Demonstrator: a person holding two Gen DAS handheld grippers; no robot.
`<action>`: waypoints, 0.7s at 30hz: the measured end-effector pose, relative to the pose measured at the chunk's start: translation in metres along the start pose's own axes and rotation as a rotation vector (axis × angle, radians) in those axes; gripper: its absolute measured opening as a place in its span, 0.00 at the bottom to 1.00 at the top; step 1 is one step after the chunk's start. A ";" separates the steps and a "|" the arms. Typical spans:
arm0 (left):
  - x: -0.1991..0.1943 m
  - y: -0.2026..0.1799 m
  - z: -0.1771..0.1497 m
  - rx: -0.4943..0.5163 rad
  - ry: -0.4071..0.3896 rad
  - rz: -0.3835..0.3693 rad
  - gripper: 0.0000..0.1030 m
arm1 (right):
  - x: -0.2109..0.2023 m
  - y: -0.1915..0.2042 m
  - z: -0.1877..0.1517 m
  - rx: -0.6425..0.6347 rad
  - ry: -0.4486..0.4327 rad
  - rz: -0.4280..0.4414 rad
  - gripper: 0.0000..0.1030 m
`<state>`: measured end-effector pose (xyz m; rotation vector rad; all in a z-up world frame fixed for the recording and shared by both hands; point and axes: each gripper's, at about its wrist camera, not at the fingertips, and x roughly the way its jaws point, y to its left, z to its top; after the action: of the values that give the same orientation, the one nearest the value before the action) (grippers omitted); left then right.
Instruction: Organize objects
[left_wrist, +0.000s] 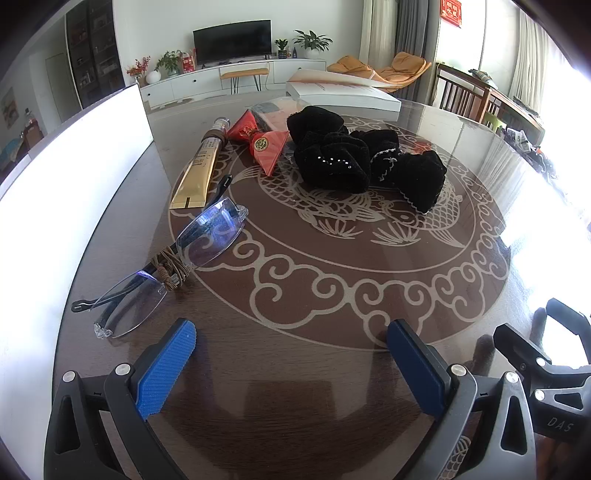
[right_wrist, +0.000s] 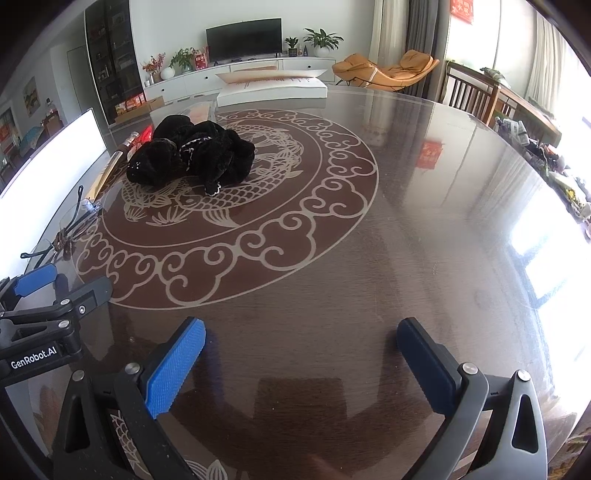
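Note:
On the round glass-topped table lie rimless glasses (left_wrist: 173, 258) tied with a brown cord, a gold tube (left_wrist: 197, 171), a red folded packet (left_wrist: 264, 146) and a heap of black velvet scrunchies (left_wrist: 365, 157). My left gripper (left_wrist: 291, 334) is open and empty, low over the table just right of the glasses. My right gripper (right_wrist: 301, 332) is open and empty over bare table, well to the right of the scrunchies (right_wrist: 192, 155) and the glasses (right_wrist: 70, 230). The left gripper's blue finger shows at the right wrist view's left edge (right_wrist: 35, 278).
A white box (left_wrist: 74, 206) runs along the table's left side. An open book (left_wrist: 343, 92) lies at the far edge. Wooden chairs (right_wrist: 476, 92) stand at the far right. The table's right half (right_wrist: 443, 221) reflects window glare.

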<state>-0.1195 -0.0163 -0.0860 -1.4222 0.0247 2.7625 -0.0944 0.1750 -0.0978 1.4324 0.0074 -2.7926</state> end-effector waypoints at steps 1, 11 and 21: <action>0.001 0.000 0.001 0.000 0.000 0.000 1.00 | 0.000 0.000 0.000 0.002 -0.002 0.003 1.00; 0.001 0.000 0.001 0.000 0.000 0.000 1.00 | -0.001 -0.002 0.000 0.005 -0.004 0.008 1.00; 0.002 -0.001 0.001 0.000 0.000 0.000 1.00 | -0.002 -0.003 -0.001 0.011 -0.008 0.016 1.00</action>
<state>-0.1213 -0.0155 -0.0866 -1.4223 0.0245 2.7625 -0.0928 0.1785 -0.0965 1.4169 -0.0198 -2.7900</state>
